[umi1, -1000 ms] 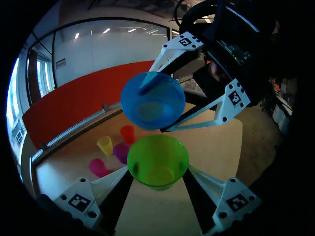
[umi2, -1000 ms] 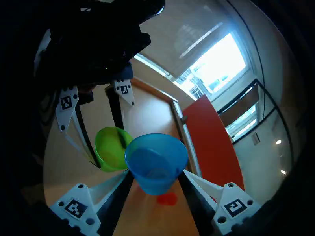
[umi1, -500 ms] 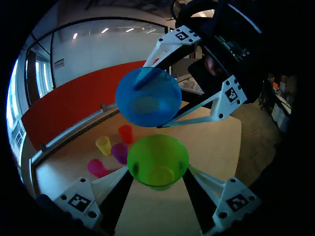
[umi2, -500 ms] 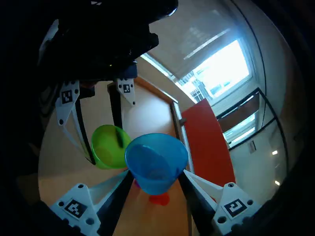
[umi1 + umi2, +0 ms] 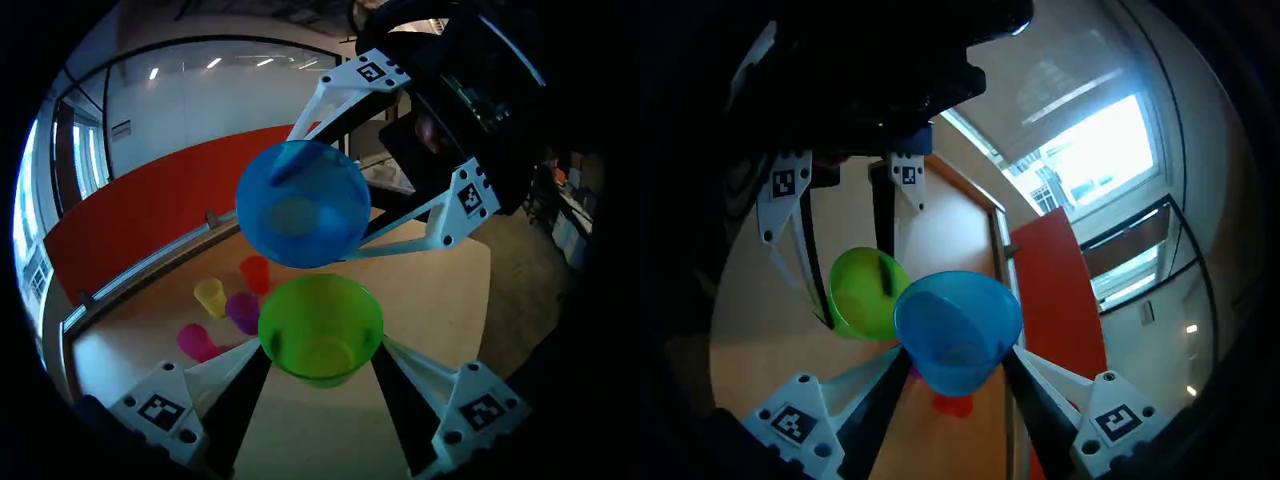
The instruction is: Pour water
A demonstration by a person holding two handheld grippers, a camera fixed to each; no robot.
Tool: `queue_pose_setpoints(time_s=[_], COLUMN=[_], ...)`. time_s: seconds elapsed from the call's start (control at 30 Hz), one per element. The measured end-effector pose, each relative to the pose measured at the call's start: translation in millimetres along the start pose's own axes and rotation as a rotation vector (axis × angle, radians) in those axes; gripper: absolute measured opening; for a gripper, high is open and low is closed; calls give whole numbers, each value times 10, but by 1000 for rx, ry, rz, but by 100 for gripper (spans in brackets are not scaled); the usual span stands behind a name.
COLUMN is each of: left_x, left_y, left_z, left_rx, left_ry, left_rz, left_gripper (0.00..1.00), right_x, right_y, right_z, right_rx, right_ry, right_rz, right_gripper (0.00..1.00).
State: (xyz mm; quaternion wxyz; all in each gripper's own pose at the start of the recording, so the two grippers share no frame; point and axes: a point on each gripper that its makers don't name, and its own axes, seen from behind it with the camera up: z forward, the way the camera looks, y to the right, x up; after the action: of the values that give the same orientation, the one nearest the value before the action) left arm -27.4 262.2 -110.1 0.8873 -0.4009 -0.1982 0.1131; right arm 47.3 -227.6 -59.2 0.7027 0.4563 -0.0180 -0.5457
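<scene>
In the left gripper view, the left tool [image 5: 320, 346] stood at the lower centre of the frame, its two white fingers pinching a green translucent plastic cup [image 5: 320, 326] by its sides, mouth towards the camera. Under it lay the pale wooden surface [image 5: 432, 304]. Farther off on that surface, at the lower left, four small plastic cups stood close together: a pink one [image 5: 196, 342], a purple one [image 5: 242, 310], a yellow one [image 5: 212, 296] and a red one [image 5: 256, 274]. Just above the green cup in the frame hung a blue translucent plastic cup [image 5: 302, 204], tipped so that its mouth faced the camera. It was clamped between the white fingers of the right tool [image 5: 316, 206], which reached in from the upper right. Whether either cup held water could not be told. A red wall panel [image 5: 136, 216] ran behind the surface at the left.

In the right gripper view, the blue cup sat at the lower centre between that tool's fingers, with the green cup just left of it and a bright window [image 5: 1096, 160] at the upper right.
</scene>
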Motion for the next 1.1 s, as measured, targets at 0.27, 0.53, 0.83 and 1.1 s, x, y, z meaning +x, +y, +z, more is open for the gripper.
queue_pose_setpoints(time_s=[0.27,0.53,0.83,1.1], left_x=[-3,-15,-24,-26], left_y=[0,-17,-26,-27], left_z=[8,9,4,15], left_rx=[-4,-9,-16,-22], left_ry=[-3,-12,-18,-20], left_rz=[5,15,21,17], left_gripper=[82,82,82,82], right_x=[-4,16,25,14], right_y=[-11,-3,-24,-8], right_z=[25,39,62,66], right_rx=[1,-9,-10,-13], right_ry=[-8,-14,-19,-23], right_rz=[-47,-102,-137,-160], right_gripper=[82,82,83,82])
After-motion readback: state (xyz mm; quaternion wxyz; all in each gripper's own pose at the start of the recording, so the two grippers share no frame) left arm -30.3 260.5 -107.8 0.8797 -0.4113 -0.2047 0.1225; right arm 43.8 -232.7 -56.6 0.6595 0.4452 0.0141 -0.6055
